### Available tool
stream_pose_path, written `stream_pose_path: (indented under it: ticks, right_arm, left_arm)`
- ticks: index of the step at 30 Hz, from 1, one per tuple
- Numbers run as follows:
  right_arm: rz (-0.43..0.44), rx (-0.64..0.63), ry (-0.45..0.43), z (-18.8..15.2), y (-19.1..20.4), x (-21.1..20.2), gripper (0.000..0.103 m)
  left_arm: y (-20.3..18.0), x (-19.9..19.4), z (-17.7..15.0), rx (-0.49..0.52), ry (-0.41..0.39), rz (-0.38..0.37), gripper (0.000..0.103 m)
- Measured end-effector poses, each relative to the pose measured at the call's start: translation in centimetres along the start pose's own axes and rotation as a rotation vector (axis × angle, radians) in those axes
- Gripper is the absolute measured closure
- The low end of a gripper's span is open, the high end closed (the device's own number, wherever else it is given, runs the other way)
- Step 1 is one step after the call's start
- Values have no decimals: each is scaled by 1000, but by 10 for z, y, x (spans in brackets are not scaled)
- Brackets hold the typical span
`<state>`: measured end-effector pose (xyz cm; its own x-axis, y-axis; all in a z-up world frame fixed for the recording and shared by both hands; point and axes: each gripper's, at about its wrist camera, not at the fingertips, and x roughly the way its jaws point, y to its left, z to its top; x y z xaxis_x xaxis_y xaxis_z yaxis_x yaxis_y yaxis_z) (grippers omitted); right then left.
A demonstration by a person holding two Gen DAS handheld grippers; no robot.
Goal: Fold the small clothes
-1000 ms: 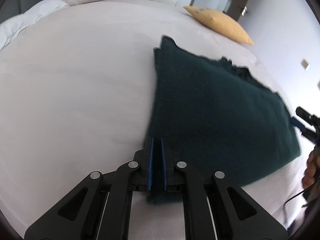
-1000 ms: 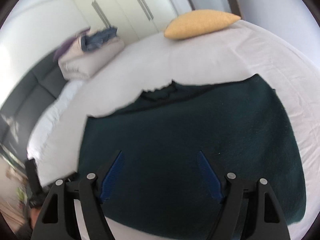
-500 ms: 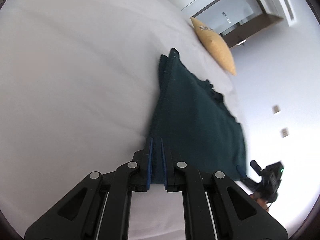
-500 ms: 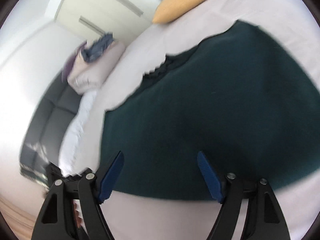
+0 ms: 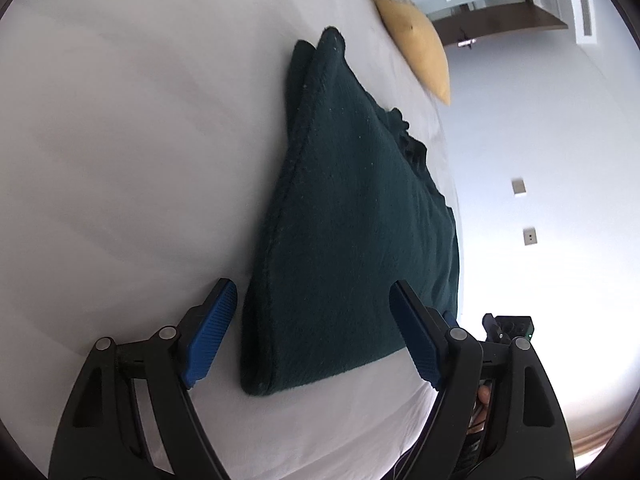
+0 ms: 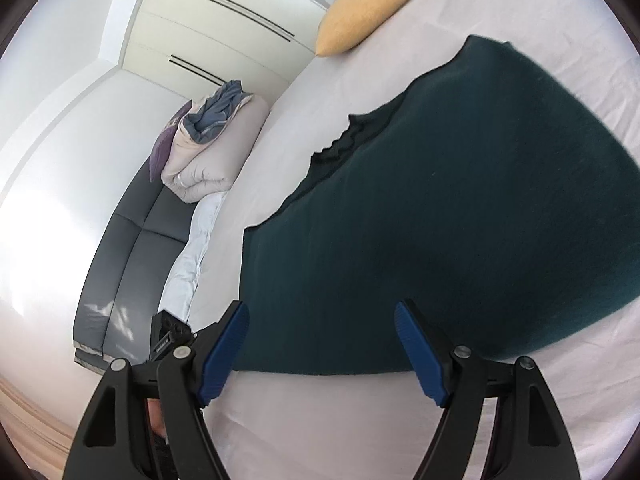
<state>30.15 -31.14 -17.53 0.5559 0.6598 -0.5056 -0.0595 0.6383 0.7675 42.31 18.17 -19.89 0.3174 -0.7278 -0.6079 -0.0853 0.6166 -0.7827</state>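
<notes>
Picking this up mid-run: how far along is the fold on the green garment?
Done: the dark green garment lies doubled on the bed, layered edges showing. In hand: nothing; the left claw is opening around its corner without pressing, and the right claw is open. Left: probably another fold.

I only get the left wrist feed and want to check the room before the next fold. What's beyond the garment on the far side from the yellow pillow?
Observer: A folded duvet with blue cloth on it, at the bed's head.
Operator: Is the right gripper holding the garment?
Observer: No, the right gripper is open over the garment.
Operator: Anything behind the duvet?
Observer: A white wardrobe.
</notes>
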Motion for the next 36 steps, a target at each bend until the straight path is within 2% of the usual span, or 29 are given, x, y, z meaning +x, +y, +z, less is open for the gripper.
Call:
stream_pose_path:
  ticks: [5, 7, 8, 10, 11, 13, 15, 17, 19, 20, 21, 22, 25, 28, 31, 33, 35, 36]
  right_arm:
    - [11, -48, 44, 10, 18, 16, 28]
    - [11, -67, 72, 18, 25, 27, 28]
    - [6, -76, 91, 23, 29, 37, 28]
    - [-11, -78, 121, 31, 32, 52, 33]
    - [-18, -78, 139, 35, 34, 61, 34]
    - [-24, -73, 168, 44, 38, 76, 37]
    - [-10, -66, 215, 52, 43, 94, 37]
    - [-34, -78, 233, 59, 46, 109, 37]
    - [-76, -58, 291, 62, 41, 128, 37]
    - [-117, -39, 329, 62, 34, 141, 41]
    - [-138, -42, 342, 62, 31, 147, 48]
    - [-146, -54, 341, 61, 29, 149, 51]
    - [-142, -68, 317, 58, 28, 150, 51]
    - [-152, -134, 283, 47, 29, 150, 50]
    - [-109, -133, 261, 44, 26, 143, 50]
    - [-39, -55, 271, 53, 19, 134, 49]
    - [64, 51, 248, 69, 7, 110, 44]
    - [101, 72, 215, 76, 3, 96, 36]
  left_arm:
    - [2, 19, 20, -28, 50, -39, 26]
    - [-4, 28, 25, 1, 62, -9, 32]
    - [-8, 32, 26, 22, 67, 8, 38]
    - [-9, 35, 23, 23, 72, 6, 60]
    - [-5, 40, 23, -2, 84, -6, 79]
    - [0, 44, 19, -18, 85, -28, 86]
    - [-1, 44, 16, -19, 62, -38, 88]
    - [-4, 42, 12, -19, 40, -46, 90]
    - [-9, 38, 10, -17, 15, -56, 90]
    - [-11, 35, 10, -17, 3, -62, 91]
    - [-15, 33, 10, -14, -12, -64, 91]
    - [-18, 29, 8, -8, -20, -61, 91]
    - [-34, 22, 6, 35, -49, -25, 91]
    - [-55, 19, 5, 62, -66, -9, 91]
    - [-83, 23, 6, 105, -81, 24, 91]
    - [-114, 27, 5, 168, -89, 53, 91]
    - [-150, 36, 5, 245, -94, 72, 91]
    - [-165, 42, 4, 274, -91, 76, 91]
